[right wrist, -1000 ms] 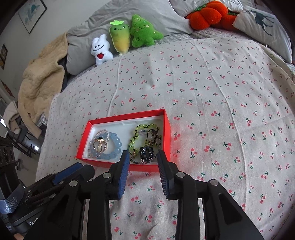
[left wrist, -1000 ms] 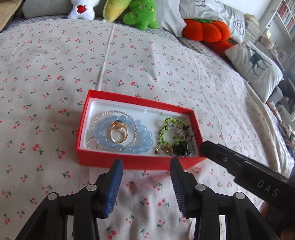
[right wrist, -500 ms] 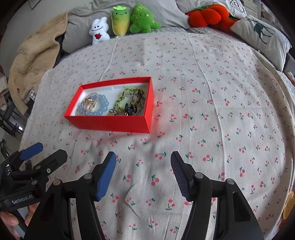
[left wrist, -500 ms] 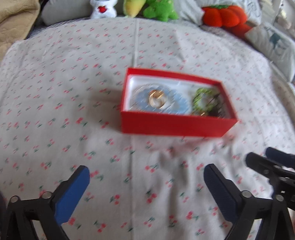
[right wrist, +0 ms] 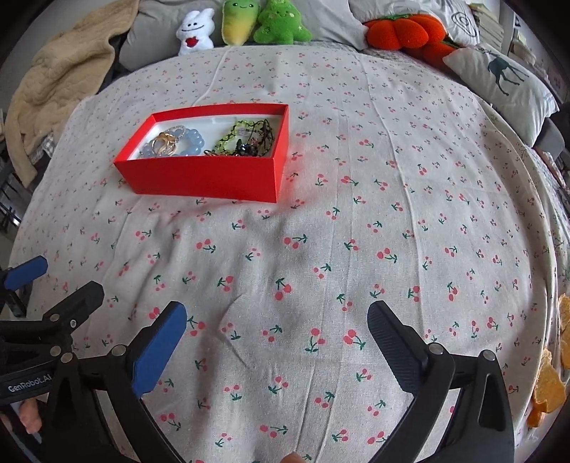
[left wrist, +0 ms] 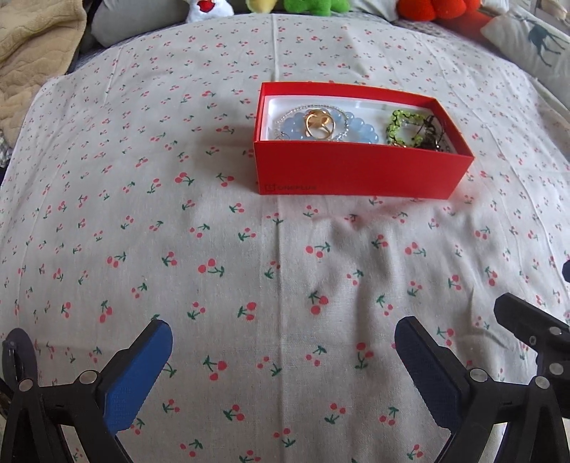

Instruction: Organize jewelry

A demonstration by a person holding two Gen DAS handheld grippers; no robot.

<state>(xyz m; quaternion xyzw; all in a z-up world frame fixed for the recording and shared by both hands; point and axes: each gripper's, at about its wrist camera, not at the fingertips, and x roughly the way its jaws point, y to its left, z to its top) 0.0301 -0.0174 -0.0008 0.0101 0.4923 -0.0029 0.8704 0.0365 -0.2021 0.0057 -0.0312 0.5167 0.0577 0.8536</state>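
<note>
A red box (left wrist: 359, 171) (right wrist: 210, 178) stands on the cherry-print bedsheet. It holds a blue bead bracelet (left wrist: 359, 129) (right wrist: 194, 142), gold rings (left wrist: 319, 123) (right wrist: 164, 142), a green bead bracelet (left wrist: 400, 126) (right wrist: 231, 137) and dark tangled pieces (left wrist: 433, 137) (right wrist: 254, 142). My left gripper (left wrist: 283, 367) is open and empty, well in front of the box. My right gripper (right wrist: 278, 342) is open and empty, in front of the box and to its right. Each gripper shows at the edge of the other's view.
Plush toys (right wrist: 245, 25), an orange pumpkin cushion (right wrist: 402, 30) and a deer pillow (right wrist: 498, 82) line the far end of the bed. A beige blanket (right wrist: 57, 82) lies at the far left. Orange scraps (right wrist: 550, 388) lie at the right edge.
Both grippers have pulled back from the box and opened wide. The box and the jewelry in it have not moved.
</note>
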